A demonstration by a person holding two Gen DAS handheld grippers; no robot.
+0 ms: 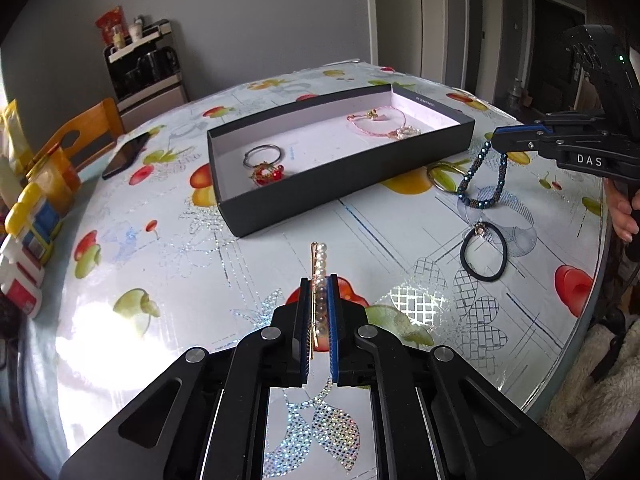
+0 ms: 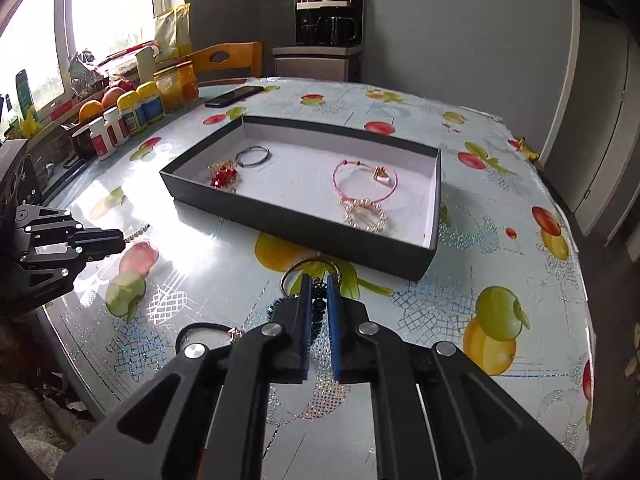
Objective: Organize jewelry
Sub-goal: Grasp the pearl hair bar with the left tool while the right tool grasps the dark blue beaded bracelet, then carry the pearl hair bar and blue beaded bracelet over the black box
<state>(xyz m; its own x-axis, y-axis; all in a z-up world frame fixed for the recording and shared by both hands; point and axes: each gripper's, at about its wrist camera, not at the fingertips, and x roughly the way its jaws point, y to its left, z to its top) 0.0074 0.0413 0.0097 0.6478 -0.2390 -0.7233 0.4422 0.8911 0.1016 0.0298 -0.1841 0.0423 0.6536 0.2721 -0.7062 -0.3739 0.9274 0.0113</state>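
Two grippers are loaded: the left gripper [image 1: 319, 280] has its jaws clamped on the pearl hairpin [image 1: 320, 276], whose long axis points at the black box [image 1: 304, 196] just ahead, while the right gripper [image 2: 319, 280] pinches the blue beaded bracelet [image 1: 486, 178] beside the box.

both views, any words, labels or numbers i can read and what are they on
"DAS": white letters on the side of the right gripper, in the left wrist view.
Small print on the inner wall of the black box: too small to read.
Labels on the bottles by the window: blurred, unreadable.
Red packet on the cabinet: print unreadable.
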